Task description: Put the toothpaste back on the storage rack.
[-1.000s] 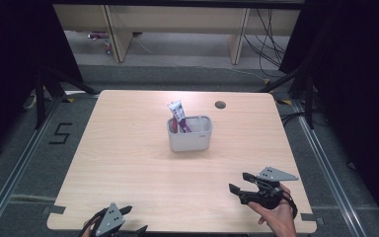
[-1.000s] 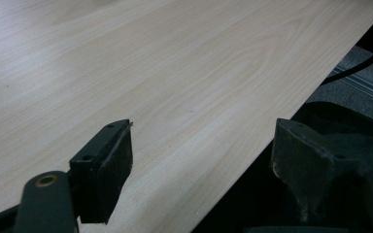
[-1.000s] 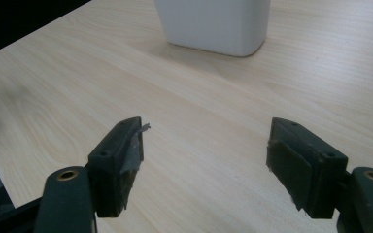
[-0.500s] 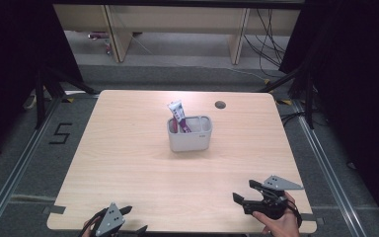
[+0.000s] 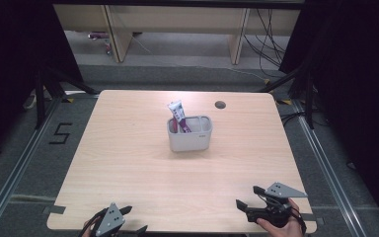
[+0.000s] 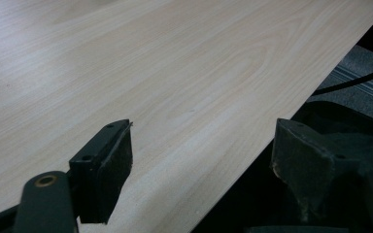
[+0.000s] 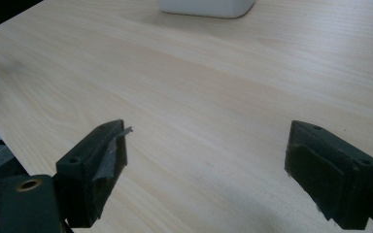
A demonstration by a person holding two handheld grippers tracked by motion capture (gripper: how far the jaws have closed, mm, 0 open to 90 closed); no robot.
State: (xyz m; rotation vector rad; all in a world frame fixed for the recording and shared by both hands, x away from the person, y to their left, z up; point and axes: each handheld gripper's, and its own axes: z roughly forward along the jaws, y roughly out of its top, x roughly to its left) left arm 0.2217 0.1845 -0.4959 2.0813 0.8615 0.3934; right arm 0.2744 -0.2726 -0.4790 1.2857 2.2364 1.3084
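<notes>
Both tongs released and empty at the near tabletop edge, left tongs, right tongs; toothpaste tube leans in grey holder mid-table.

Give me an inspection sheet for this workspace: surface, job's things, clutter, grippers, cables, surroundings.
Surface: light wooden table, with a round hole near its far edge.
Job's things: grey holder mid-table; a toothpaste tube leans in its left compartment.
Clutter: nothing seen.
Grippers: left gripper at the near left edge, jaws apart, empty; right gripper at the near right corner, jaws apart, empty.
Cables: loose cables on the floor beyond the table.
Surroundings: wooden shelving behind, a floor marking "5" to the left, dark curtains at both sides.
</notes>
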